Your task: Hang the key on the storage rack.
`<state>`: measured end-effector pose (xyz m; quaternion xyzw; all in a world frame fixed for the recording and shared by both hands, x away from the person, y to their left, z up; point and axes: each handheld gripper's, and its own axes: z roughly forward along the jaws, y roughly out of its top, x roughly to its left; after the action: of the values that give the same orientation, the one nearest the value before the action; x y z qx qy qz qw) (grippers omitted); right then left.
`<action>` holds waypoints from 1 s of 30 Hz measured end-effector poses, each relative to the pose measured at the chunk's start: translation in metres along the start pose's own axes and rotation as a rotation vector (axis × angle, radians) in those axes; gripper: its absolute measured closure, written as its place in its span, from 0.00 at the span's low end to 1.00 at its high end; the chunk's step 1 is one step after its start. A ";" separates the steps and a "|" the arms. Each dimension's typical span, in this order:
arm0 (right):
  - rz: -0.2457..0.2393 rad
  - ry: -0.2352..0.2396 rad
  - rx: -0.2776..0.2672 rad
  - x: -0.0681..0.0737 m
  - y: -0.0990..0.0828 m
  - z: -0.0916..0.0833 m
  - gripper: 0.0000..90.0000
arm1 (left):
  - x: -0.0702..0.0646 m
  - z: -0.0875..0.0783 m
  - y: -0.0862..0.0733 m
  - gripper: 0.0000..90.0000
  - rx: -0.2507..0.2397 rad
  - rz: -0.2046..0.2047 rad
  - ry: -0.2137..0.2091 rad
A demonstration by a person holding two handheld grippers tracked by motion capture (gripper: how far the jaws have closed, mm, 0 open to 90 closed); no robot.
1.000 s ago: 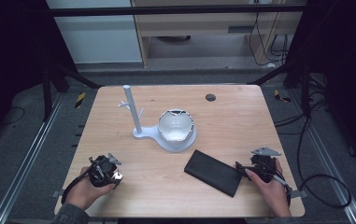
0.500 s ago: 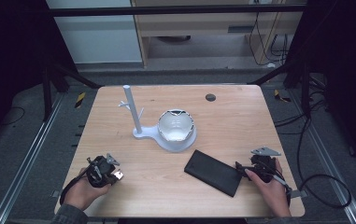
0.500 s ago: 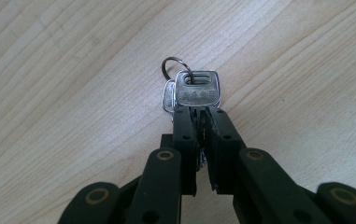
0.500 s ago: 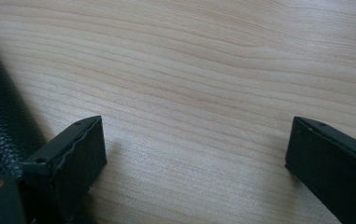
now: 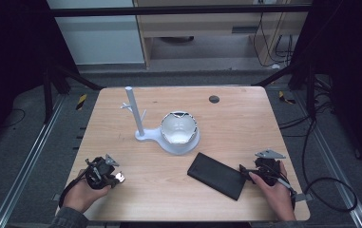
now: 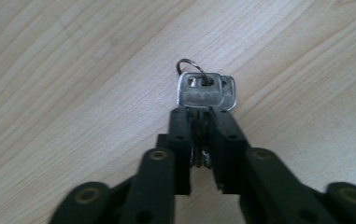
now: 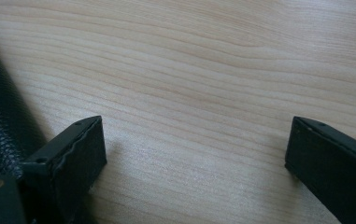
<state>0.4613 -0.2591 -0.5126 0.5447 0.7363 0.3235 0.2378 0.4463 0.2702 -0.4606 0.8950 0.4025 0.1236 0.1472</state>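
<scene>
Item: table (image 5: 245, 118), black case (image 5: 216, 175), keys (image 6: 207, 91) — slip and nudge risks.
Your right gripper (image 7: 194, 149) gapes wide, empty, just beside the case; swing carelessly and you shove it. Your left gripper (image 6: 199, 126) pinches the keys by their blades above the near-left tabletop; loosen and they drop.

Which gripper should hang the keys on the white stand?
Left, probably. The left gripper is shut on the keys and is nearer the white stand. The right gripper is open beside the black case.
</scene>
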 end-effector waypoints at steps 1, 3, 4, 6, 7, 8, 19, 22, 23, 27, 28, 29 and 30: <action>0.002 0.002 0.001 0.000 0.000 0.000 0.06 | 0.000 -0.001 0.000 0.82 -0.004 -0.006 0.000; 0.002 0.002 0.001 0.000 0.000 0.000 0.06 | -0.002 -0.002 0.000 0.78 -0.015 -0.007 -0.001; 0.002 0.002 0.001 0.000 0.000 0.000 0.06 | -0.002 -0.002 0.000 0.75 -0.014 -0.002 -0.006; 0.002 0.002 0.001 0.000 0.000 0.000 0.06 | -0.006 0.000 0.000 0.71 0.001 0.011 -0.024; 0.002 0.002 0.001 0.000 0.000 0.000 0.06 | -0.007 0.002 0.000 0.68 0.006 0.015 -0.021; 0.003 0.002 0.000 0.000 0.000 0.000 0.06 | -0.007 0.003 0.000 0.67 0.009 0.017 -0.020; 0.003 0.000 0.001 0.001 0.000 0.000 0.06 | -0.002 0.004 0.002 0.89 0.017 0.002 -0.029; 0.003 0.000 0.001 0.001 0.000 0.000 0.06 | -0.001 -0.002 0.002 1.00 -0.009 0.002 -0.037; 0.003 0.000 0.001 0.001 0.000 0.000 0.06 | -0.001 -0.003 0.002 1.00 -0.010 0.005 -0.041; 0.001 -0.002 0.002 0.001 0.000 0.000 0.06 | 0.000 -0.005 0.002 1.00 -0.003 0.015 -0.051; 0.001 -0.002 0.002 0.001 0.000 0.000 0.06 | 0.000 -0.005 0.002 1.00 -0.001 0.017 -0.046; 0.001 -0.002 0.002 0.001 0.000 0.000 0.06 | 0.000 -0.005 0.002 1.00 0.001 0.020 -0.048; 0.002 -0.002 0.002 0.001 0.000 0.000 0.06 | 0.000 -0.006 0.002 1.00 -0.008 0.018 -0.047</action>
<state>0.4607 -0.2584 -0.5124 0.5458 0.7360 0.3225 0.2375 0.4460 0.2696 -0.4545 0.9006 0.3905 0.1054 0.1590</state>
